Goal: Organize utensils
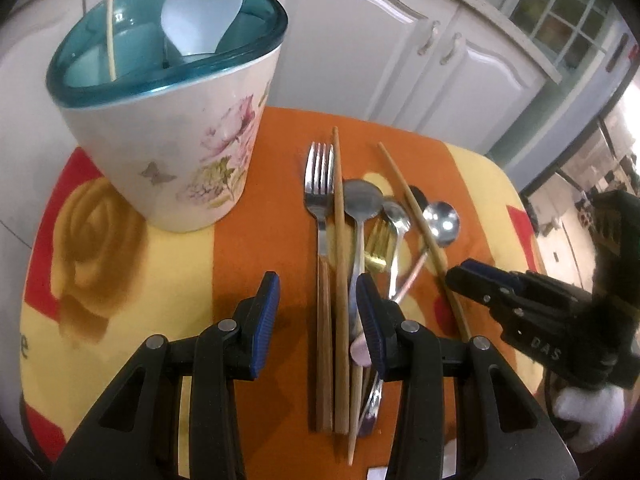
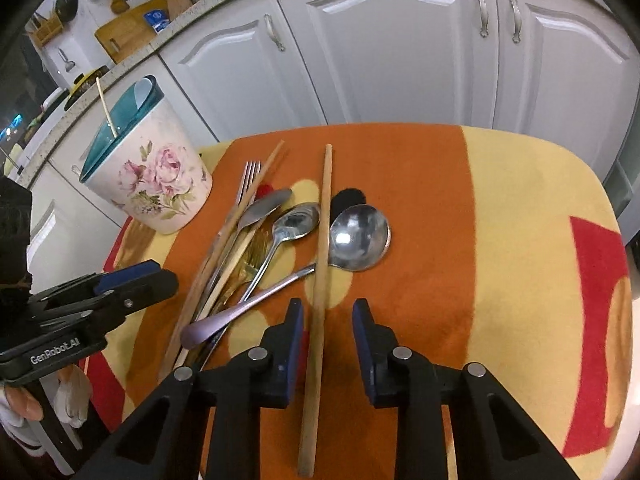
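Note:
A floral utensil holder [image 1: 172,152] with a teal rim stands at the left, holding a white spoon [image 1: 200,12] and a thin stick [image 1: 110,20]. Loose cutlery lies beside it: a wooden-handled fork [image 1: 319,184], chopsticks, spoons and a gold fork [image 1: 378,244]. My left gripper [image 1: 317,284] is open, low over the fork's handle and a chopstick [image 1: 340,240]. My right gripper [image 2: 328,308] is open and straddles a separate chopstick [image 2: 322,240], its pads clear of it. A round steel spoon [image 2: 358,238] lies just right of that chopstick.
An orange, yellow and red blanket [image 2: 520,240] covers the small table; its edges drop off on all sides. White cabinet doors [image 2: 400,40] stand close behind. A gloved hand [image 1: 588,408] holds the right gripper.

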Tool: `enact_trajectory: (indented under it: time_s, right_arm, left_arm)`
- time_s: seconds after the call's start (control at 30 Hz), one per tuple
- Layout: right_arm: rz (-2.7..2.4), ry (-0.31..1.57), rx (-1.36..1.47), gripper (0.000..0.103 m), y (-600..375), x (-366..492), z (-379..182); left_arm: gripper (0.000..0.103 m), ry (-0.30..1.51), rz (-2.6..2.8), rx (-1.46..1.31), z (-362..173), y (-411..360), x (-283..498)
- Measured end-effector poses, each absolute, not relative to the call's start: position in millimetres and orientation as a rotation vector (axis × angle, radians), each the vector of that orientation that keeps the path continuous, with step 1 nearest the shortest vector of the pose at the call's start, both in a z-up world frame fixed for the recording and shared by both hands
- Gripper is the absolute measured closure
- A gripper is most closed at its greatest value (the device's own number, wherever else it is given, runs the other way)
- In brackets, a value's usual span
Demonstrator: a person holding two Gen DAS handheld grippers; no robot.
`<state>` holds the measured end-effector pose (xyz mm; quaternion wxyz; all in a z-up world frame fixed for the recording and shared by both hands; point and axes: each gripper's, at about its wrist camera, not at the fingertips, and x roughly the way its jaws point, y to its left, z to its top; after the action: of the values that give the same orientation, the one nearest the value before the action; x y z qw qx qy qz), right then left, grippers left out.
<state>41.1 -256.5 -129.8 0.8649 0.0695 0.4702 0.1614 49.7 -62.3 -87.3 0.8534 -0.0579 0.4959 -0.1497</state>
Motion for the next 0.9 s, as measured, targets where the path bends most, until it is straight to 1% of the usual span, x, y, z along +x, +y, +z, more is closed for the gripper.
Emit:
enact_trajectory:
  time_s: [0.13,0.17,0.2,0.23,0.27,0.37,0.4,0.43,0.5,0.8,0.83,0.9]
  right_arm:
    - [0.327,0.990,0.115,0.078,-250.7,49.4,-129.8]
    - [0.321,1.002,0.107,0.083,-249.4,53.0,-133.1]
    - [0.321,1.007,0.108,0.086,-249.7,55.3,-136.0]
    - [0.322,0.998,0.111,0.092,-250.1,54.9,-135.9]
    - [0.328,0.998,0.118,0.096,-251.0,55.0,-135.8]
    - [0.335,0.998,0.152,0.096,-256.0,48.4,-133.3]
    - [0.338,1.001,0.169,0.096,-258.8,45.1,-132.6]
    - [0.344,1.005,0.188,0.096,-261.6,41.8,-132.3]
    - [0.368,1.020,0.231,0.096,-266.8,30.8,-131.1]
    - [0.455,1.156,0.224,0.096,-262.5,-1.5,-141.2]
    - [0.460,1.152,0.199,0.095,-260.1,-3.3,-140.5]
    - [0.439,1.125,0.140,0.087,-257.6,-1.6,-135.4]
  left_arm:
    - [0.064,1.040,-0.318,-0.098,-91.7,-74.7,60.0]
    - [0.064,1.045,-0.318,-0.084,-93.9,-78.5,61.7]
    - [0.065,1.057,-0.321,-0.067,-98.1,-83.8,64.2]
    - [0.067,1.066,-0.323,-0.060,-101.1,-86.4,65.8]
    - [0.076,1.082,-0.328,-0.056,-105.3,-89.4,67.6]
    - [0.080,1.081,-0.338,-0.060,-107.4,-92.2,67.8]
    - [0.085,1.076,-0.345,-0.056,-106.5,-92.1,66.4]
    - [0.088,1.071,-0.353,-0.057,-105.1,-91.4,64.9]
    - [0.088,1.087,-0.363,-0.065,-102.9,-88.1,60.5]
    - [0.089,1.157,-0.438,-0.027,-102.0,-72.0,11.2]
    - [0.089,1.164,-0.448,-0.021,-102.1,-70.7,8.1]
    - [0.089,1.172,-0.455,-0.026,-101.2,-67.9,5.3]
